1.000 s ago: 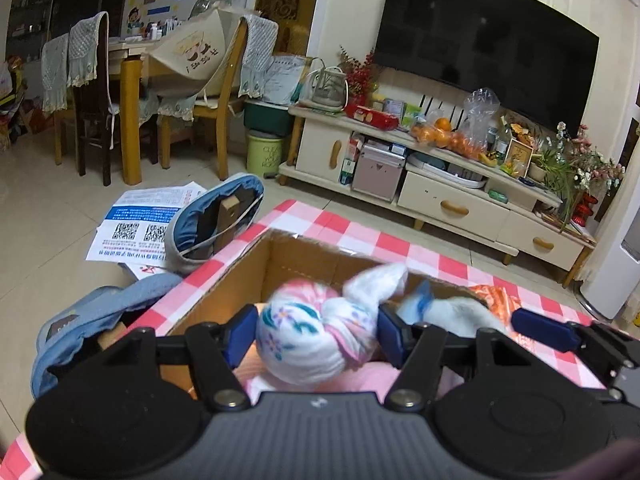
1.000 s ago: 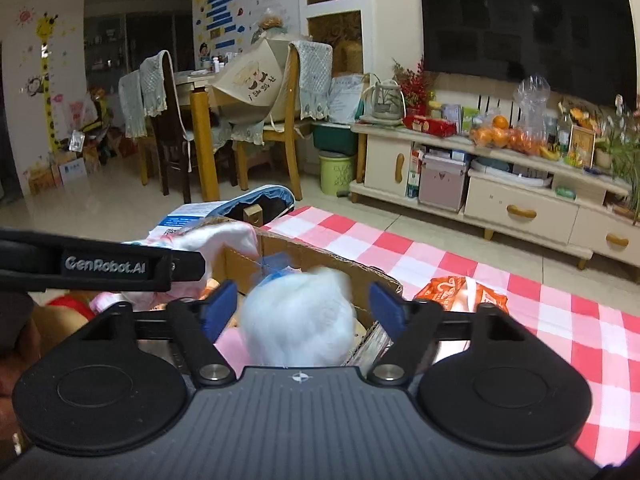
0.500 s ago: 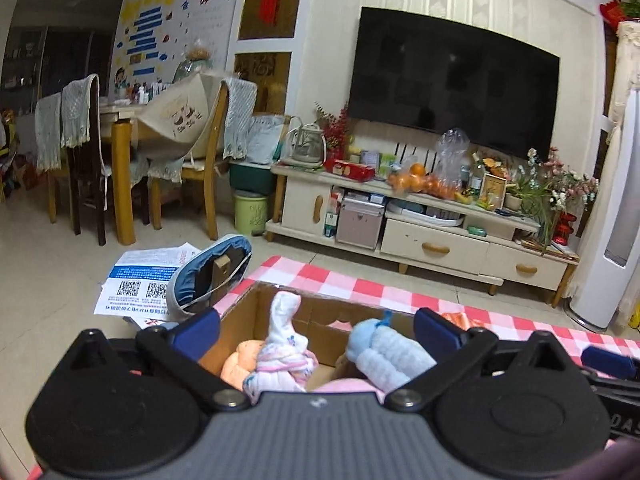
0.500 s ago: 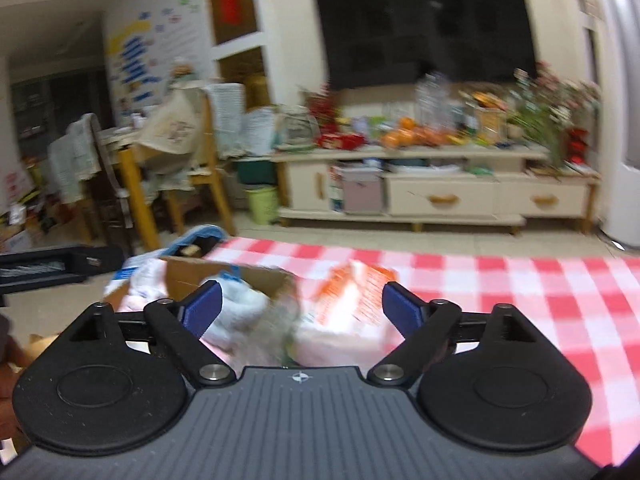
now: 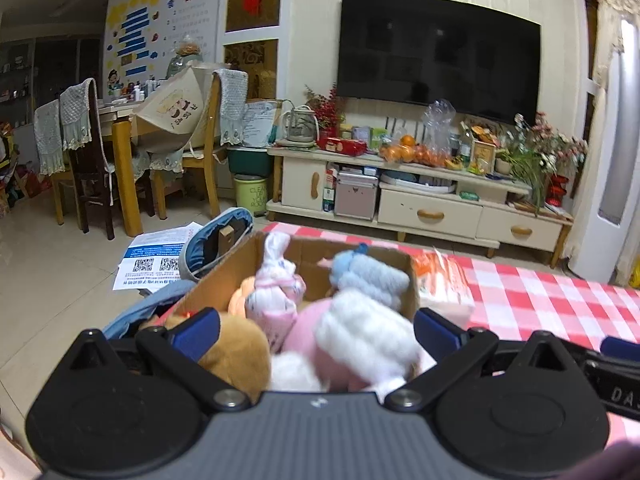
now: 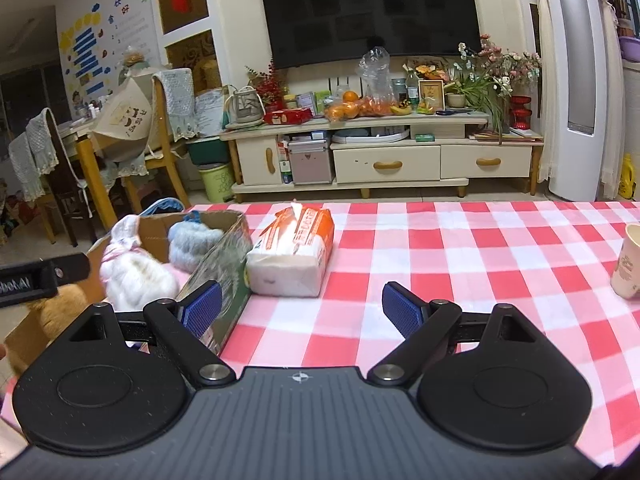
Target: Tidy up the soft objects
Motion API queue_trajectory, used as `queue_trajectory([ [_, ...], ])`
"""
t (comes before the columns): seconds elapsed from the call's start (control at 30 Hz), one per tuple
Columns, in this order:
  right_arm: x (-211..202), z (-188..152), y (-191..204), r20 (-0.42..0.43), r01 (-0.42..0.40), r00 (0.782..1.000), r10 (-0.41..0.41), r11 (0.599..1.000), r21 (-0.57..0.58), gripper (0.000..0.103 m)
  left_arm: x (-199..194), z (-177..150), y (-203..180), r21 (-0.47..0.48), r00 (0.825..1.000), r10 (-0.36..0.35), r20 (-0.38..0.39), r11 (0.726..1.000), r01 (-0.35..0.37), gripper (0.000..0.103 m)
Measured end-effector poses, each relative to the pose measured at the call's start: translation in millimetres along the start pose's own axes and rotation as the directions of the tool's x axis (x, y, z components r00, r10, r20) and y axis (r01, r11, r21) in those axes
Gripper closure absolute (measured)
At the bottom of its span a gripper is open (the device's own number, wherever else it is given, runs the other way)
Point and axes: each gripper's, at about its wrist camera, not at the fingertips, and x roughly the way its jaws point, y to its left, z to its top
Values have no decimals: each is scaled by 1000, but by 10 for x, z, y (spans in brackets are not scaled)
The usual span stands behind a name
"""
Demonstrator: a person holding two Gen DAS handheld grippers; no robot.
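We have the left gripper (image 5: 316, 330) over the near end of the cardboard box (image 5: 304, 254), its blue fingers (image 5: 198, 330) spread wide apart with nothing pressed between them; the soft things lie below, inside the box. The fingers have just been opening, and they grip nothing now. In the box we see a brown plush (image 5: 236, 348) at the near left, a white fluffy bundle (image 5: 360, 334) on a pink one (image 5: 306, 330) at the near middle, a small floral bundle (image 5: 276, 286) with a knotted top further in, and a pale blue bundle (image 5: 366, 274) against the far right wall.

Our right gripper (image 6: 301, 306) is to the right of the box, over bare red-and-white checked cloth (image 6: 460, 248) on the surface. Its fingers (image 6: 402, 310) also stand wide apart and empty, having just finished opening. From this view the box (image 6: 224, 276) sits at the left end of the surface, with the white bundle (image 6: 136, 278) and the blue bundle (image 6: 192, 242) showing above its rim.

Just beside the box's right wall lies an orange-and-white soft pack (image 6: 294, 248). A paper cup (image 6: 628, 266) stands well apart at the right edge. Part of the left gripper's black body (image 6: 36, 278) shows at the left of the right wrist view.
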Motion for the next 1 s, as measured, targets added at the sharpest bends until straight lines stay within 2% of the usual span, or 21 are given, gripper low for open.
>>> queue_trajectory([
  [0.3,-296,-132,-6,18,-22,1000,21,1000,18,0,-298,-177,-85,56,1000,-22,-2,998,23,1],
  [0.6,-461,-262,82,30,-20,999,21,1000,-17,0,-470,-316,-143,78,999,-36,0,996,35,1],
  [1.0,-558,-386,205,46,-4,999,7,999,-55,0,-601,-429,-105,84,1000,1,19,996,-2,1],
])
